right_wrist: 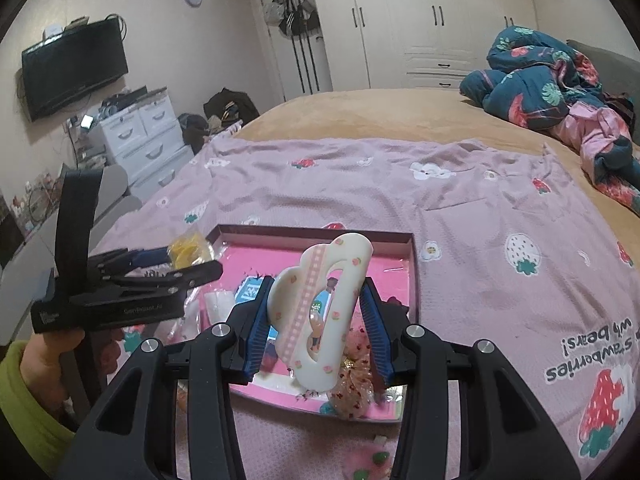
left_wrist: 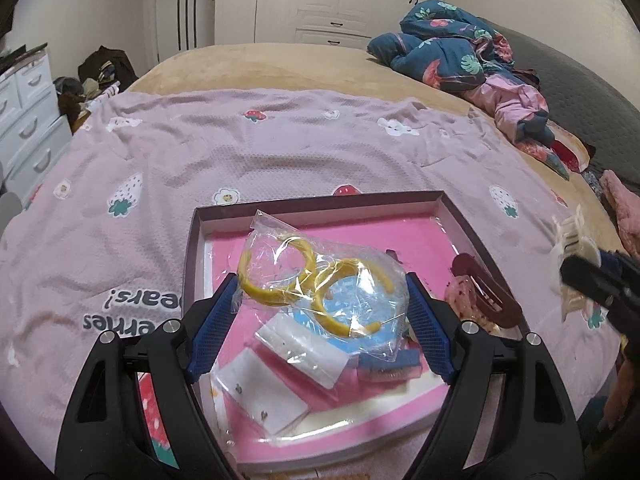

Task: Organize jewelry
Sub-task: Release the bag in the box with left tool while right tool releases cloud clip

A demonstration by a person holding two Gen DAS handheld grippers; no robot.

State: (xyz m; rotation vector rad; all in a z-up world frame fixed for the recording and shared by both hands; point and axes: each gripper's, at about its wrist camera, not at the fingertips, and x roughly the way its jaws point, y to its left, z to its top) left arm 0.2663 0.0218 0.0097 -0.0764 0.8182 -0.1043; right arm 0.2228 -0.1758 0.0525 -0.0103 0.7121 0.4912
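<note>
**Jewelry held over a tray on the bed**

Spread across the bed (left_wrist: 280, 64) is a pink strawberry-print blanket (left_wrist: 248, 148), and on it a shallow box tray (left_wrist: 320, 202) with a pink floor is set. Inside the tray, small clear packets with earring cards (left_wrist: 264, 394) are seen. The left hand-held gripper (left_wrist: 320, 316) is closed on a clear plastic bag (left_wrist: 320, 276) of yellow hoops (the bag is pressed between both blue pads, above the tray). The right hand-held gripper (right_wrist: 316, 320) is clamped on a cream hair claw clip (right_wrist: 320, 308), held upright over the tray's near edge. A dark red claw clip (left_wrist: 486, 294) is laid over the tray's right wall. A lime-green sleeve (right_wrist: 20, 400) is visible at the left.
</note>
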